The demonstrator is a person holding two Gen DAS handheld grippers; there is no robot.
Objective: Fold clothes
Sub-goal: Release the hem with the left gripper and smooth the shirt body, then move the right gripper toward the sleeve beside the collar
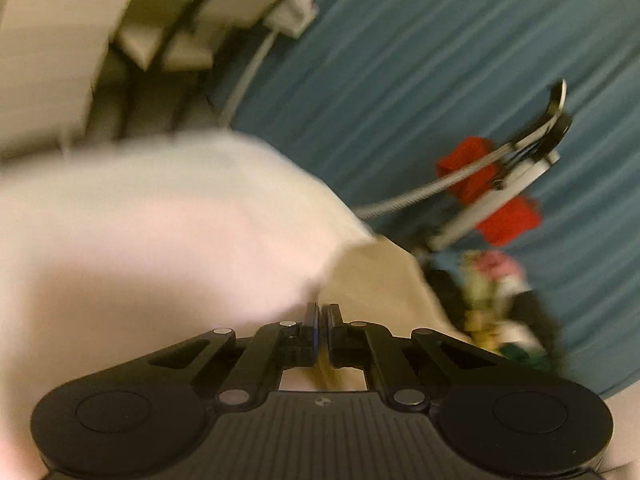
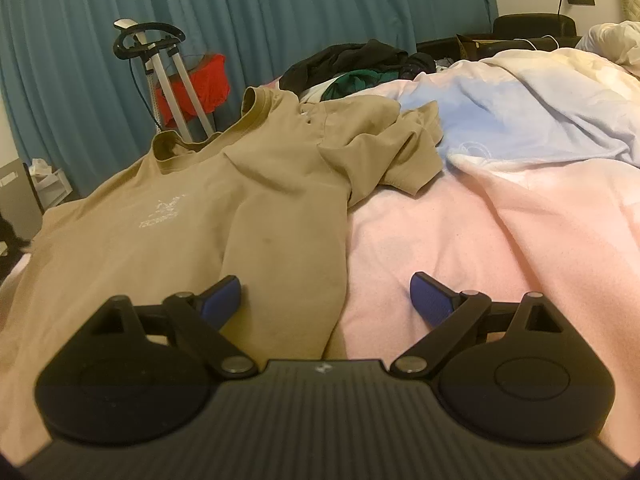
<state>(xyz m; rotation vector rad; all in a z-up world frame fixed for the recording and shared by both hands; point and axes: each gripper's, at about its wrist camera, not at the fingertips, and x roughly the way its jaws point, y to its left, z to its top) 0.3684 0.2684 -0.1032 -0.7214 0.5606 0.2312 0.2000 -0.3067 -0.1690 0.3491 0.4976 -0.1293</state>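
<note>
While a tan short-sleeved cotton T-shirt [image 2: 192, 216] lies front-up across the pink fleece blanket [image 2: 460, 240] covering the bed, its right side has been folded in over the chest, leaving that sleeve [image 2: 384, 148] bunched and crumpled near the collar. The right gripper [image 2: 326, 300] hovers low over the shirt's hem with its blue-padded jaws spread wide, holding nothing. Seen from the blurred left wrist view, the left gripper [image 1: 322, 314] is clenched shut; a thin edge of tan cloth seems to sit between the closed pads, though the blur makes that uncertain. The fold looks barely begun: one side is turned in, while the other side, the sleeves and the final lengthwise fold appear left to do. A heap of dark clothes [image 2: 352, 62] waits farther up the bed, before teal curtains [image 2: 280, 12].
</note>
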